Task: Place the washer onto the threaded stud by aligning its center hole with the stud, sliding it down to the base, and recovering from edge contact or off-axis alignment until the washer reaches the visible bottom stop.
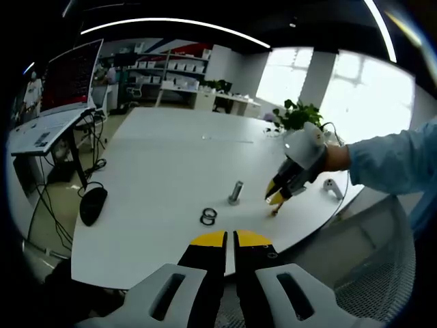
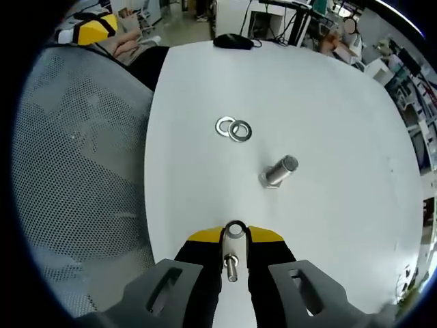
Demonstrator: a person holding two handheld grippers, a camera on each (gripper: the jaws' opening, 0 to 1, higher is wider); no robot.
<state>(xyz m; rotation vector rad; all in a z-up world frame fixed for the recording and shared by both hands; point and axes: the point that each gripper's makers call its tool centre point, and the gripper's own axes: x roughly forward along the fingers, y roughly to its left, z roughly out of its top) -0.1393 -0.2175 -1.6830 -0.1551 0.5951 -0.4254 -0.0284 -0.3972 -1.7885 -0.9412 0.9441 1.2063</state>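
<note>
Progress: early; no washer on the stud yet, judging from bare stud top. Alignment, slide-down and seating at the base all left.
Right tongs point(image 2: 234, 236): narrow, clamped on a washer point(image 2: 235, 229) held on edge between the yellow tips; a small metal piece shows lower in the gap, can't tell what.
Left tongs point(image 1: 229, 238): tips nearly together, nothing seen between them; idle low at near edge of the surface point(image 1: 171, 164).
Threaded stud point(image 2: 278, 171): stands on the white surface, ahead of right tongs and a bit to their right, well apart; not touching the held washer. In left gripper view, stud point(image 1: 235, 192) is ahead of left tongs, between them and right tongs point(image 1: 278, 195).
Spare washers point(image 2: 233, 129): two, overlapping, flat on the surface, further ahead of right tongs, left of stud. In left gripper view, just ahead of left tongs.
Held washer vs stud: off-axis for now; judged it needs turning flat and centring over stud top before lowering.
Other: mouse point(image 1: 92, 205) at far-left surface edge; laptop point(image 1: 51, 109) on side stand; mesh chair point(image 2: 75, 178) left of right tongs; plant point(image 1: 298, 115) beyond right tongs.
</note>
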